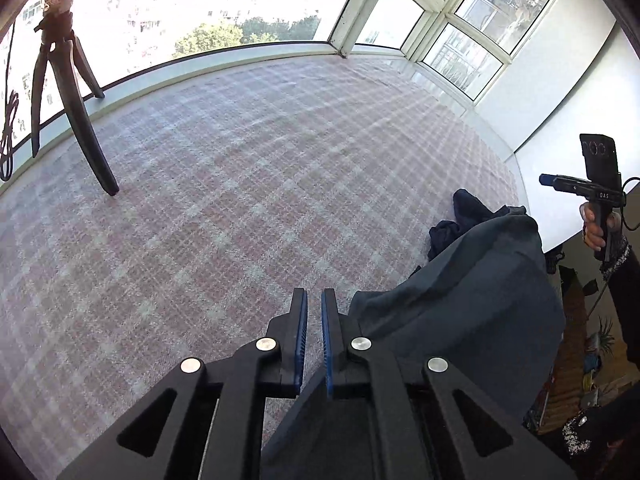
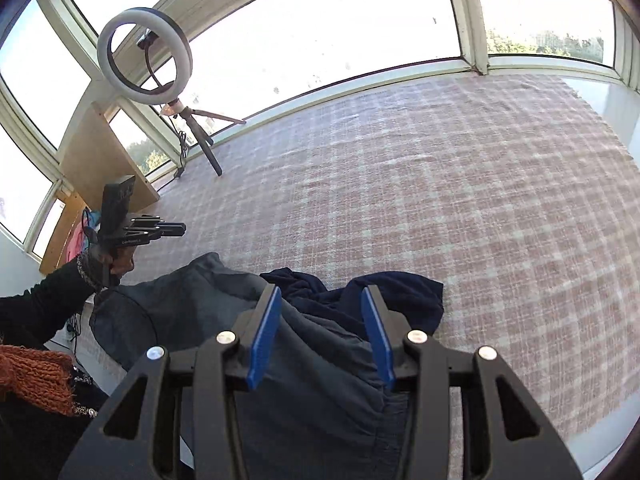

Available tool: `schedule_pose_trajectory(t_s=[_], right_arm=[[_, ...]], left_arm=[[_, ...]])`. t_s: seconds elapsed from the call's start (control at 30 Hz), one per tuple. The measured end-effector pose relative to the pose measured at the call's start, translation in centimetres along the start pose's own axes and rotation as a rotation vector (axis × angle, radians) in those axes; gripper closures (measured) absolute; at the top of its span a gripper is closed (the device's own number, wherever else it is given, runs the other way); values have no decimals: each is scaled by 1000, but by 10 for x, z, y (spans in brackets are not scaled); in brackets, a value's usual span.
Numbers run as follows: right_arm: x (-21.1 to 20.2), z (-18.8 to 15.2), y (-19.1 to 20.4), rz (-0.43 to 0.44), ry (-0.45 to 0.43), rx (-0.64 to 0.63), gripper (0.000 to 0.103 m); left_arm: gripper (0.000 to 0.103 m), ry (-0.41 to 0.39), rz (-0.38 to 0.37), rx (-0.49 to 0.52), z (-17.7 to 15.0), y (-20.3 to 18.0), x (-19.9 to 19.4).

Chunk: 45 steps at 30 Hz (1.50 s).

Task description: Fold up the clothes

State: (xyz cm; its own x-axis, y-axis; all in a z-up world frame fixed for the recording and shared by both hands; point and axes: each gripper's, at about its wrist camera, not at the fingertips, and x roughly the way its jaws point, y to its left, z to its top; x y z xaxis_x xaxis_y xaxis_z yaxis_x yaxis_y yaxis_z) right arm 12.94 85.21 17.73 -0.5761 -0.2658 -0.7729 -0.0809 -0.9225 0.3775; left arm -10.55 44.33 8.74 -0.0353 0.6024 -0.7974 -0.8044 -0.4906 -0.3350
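Big plaid cloth (image 2: 440, 184), pink and grey checks, covers the whole work surface up to the window frames (image 2: 472, 12) at the far side; white wall (image 1: 560, 92) on the right in the left wrist view. Ring light (image 2: 145, 56) on a small black tripod (image 2: 202, 136) stands at the far left corner of the cloth, well apart from the clothes; a wooden board (image 2: 100, 160) leans beside it. Grey-blue garment (image 2: 304, 368) lies in a rumpled heap at the near edge of the cloth, partly draped over the edge; a dark navy garment (image 2: 384, 292) is bunched just beyond it, touching it. Right gripper (image 2: 320, 336) hangs right above the grey-blue garment, blue pads spread wide, nothing between them, navy garment just ahead of the tips. Left gripper (image 1: 314, 340) is over bare plaid, pads drawn almost together with a thin gap, holding nothing; the grey-blue garment sits just to its right, can't tell if it touches the finger. Each gripper shows in the other's view, held up clear of the cloth by a hand (image 2: 120, 260) in a dark sleeve (image 2: 40, 304).
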Motion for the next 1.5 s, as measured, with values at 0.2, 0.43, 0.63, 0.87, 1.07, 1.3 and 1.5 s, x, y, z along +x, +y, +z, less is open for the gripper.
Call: schedule_pose_trajectory(t_s=[0.2,0.43,0.63,0.87,1.07,1.3,1.5], right_arm=[[4,-69,-29,-24,4,164,62],[65,-75,52,-116,69,-88,64],[87,-67,64,-240,154,-115,64],[22,-85,145,-149,-25,-163,64],[86,-98,249,-58,67,-218,64],[162,-108,429,140,117,-365,64],[243,-148,618,247,242,-588,64]], left_arm=[[98,-102,88,14,-38,-17,-91],[93,-195,248,-73,-116,-9,-198],[94,-229,416,-233,-209,16,-271],[85,-250,565,-466,-334,57,-332],[83,-150,631,-565,-411,95,-313],[83,-207,559,-680,-475,117,-305],[83,-302,473,-707,-508,116,-311]])
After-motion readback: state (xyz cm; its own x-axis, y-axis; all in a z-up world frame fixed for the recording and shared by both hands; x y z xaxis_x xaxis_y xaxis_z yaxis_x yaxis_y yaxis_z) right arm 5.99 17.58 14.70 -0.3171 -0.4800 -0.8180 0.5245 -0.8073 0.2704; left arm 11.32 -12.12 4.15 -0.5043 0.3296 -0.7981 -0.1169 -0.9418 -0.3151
